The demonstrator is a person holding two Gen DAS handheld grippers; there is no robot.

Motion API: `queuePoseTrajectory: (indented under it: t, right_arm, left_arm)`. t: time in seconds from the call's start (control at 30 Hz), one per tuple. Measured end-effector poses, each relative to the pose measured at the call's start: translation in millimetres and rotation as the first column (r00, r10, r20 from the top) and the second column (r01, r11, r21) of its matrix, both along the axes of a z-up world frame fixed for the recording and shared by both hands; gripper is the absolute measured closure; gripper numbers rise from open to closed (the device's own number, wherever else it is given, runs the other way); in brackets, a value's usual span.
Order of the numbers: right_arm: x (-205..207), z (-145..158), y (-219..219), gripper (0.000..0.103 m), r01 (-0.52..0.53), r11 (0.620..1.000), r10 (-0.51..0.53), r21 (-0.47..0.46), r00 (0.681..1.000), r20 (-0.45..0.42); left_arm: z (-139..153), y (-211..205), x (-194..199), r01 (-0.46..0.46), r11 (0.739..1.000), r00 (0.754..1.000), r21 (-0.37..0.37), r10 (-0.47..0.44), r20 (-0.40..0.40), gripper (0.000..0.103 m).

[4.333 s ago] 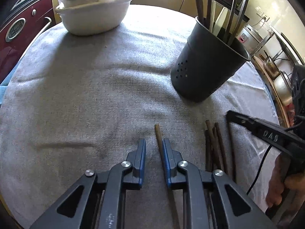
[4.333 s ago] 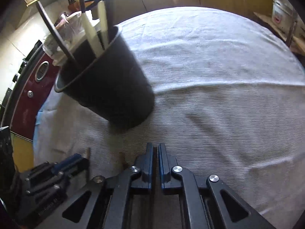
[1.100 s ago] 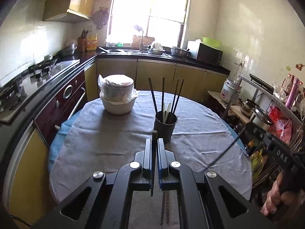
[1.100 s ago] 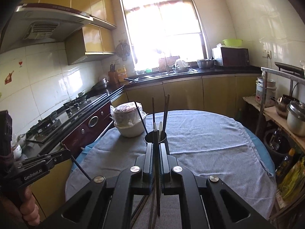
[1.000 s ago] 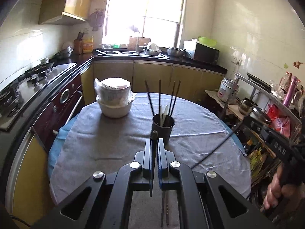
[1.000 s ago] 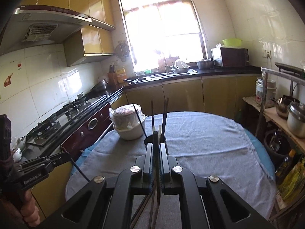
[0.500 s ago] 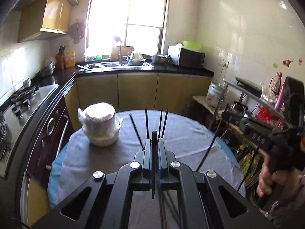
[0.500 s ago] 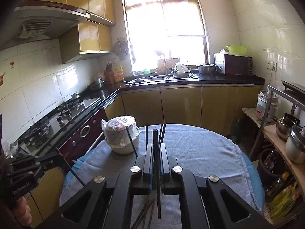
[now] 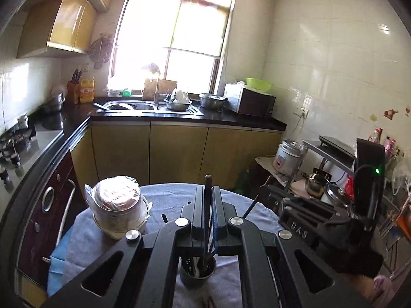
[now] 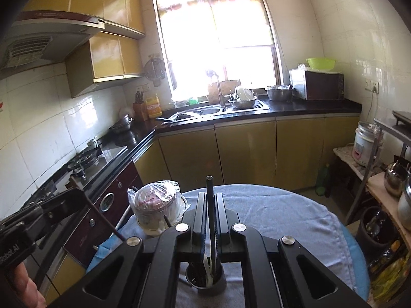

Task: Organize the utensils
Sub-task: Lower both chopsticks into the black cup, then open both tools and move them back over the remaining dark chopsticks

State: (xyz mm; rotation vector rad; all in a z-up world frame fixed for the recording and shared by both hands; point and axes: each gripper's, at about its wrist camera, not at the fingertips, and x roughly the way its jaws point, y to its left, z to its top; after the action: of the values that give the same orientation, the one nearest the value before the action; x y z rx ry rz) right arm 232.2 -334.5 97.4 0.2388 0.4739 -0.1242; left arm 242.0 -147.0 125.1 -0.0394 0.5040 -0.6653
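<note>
Both wrist cameras sit high above the bench (image 9: 164, 220), looking forward and slightly down toward the window (image 9: 177, 38). Each looks along its own gripper, with the holder (image 9: 197, 272) close below. Both views share the window, sink (image 10: 205, 110), holder and bench; the right view also catches the left gripper (image 10: 74, 200).

A big window (image 10: 218, 33) is at the back of the kitchen, and bright sun comes in through it. The walls (image 9: 334, 59) have white tiles. Under the window is a black counter (image 10: 308, 109) with a shiny sink (image 10: 205, 111). Yellow cupboard doors (image 10: 246, 151) are below the counter, and more yellow cupboards (image 10: 108, 56) hang up high on the left. A microwave (image 10: 317, 84) sits on the counter with a green bowl (image 10: 321, 63) on top. A stove (image 10: 84, 160) is on the left. A round table (image 10: 295, 220) with a grey cloth stands in the middle.
</note>
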Motion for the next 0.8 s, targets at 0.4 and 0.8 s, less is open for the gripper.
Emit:
queuePoseTrajectory:
  t: [0.4,0.8]
  right_arm:
    - [29.5,-67.5,-5.4,0.097,-0.042,0.999,0.045,0.027,0.993,-0.113]
    - [-1.7,-101.6,-33.8,0.087,-0.071,0.967,0.105,0.244,0.986,-0.13]
  left_arm:
    - [-82.2,-9.6,52.3,-0.048,0.998,0.985,0.04,0.054,-0.163,0.098]
    - [-94.9,24.9,11.4,-0.049,0.996,0.981,0.077,0.062,-0.185,0.047]
